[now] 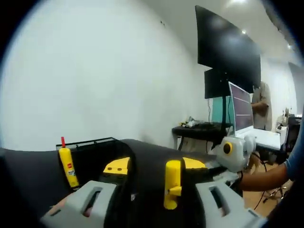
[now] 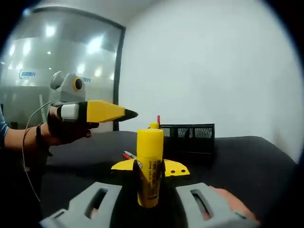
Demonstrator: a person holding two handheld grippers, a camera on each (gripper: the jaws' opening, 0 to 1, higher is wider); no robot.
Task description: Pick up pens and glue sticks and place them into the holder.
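Note:
My right gripper [image 2: 149, 172] is shut on a yellow glue stick [image 2: 149, 164] that stands upright between its jaws. Behind it the black mesh holder [image 2: 189, 135] sits on the black table, with a red pen [image 2: 158, 118] sticking up from it. The left gripper [image 2: 129, 114] hovers at the left in a hand, its tip pointing at the holder. In the left gripper view the holder [image 1: 92, 143] is at the left, with a labelled glue stick [image 1: 69, 167] and the red pen [image 1: 62, 141] at its end. A slim yellow stick [image 1: 172, 184] stands between my left gripper's [image 1: 154, 166] wide-set jaws; its grip is unclear.
A red pen [image 2: 128, 155] lies on the black table [image 2: 247, 166] left of the held glue stick. A glass wall [image 2: 57, 57] rises at the left. A large screen [image 1: 227, 50], a desk with a monitor [image 1: 241, 108] and a person [image 1: 261, 104] are at the right, near the right gripper [image 1: 233, 153].

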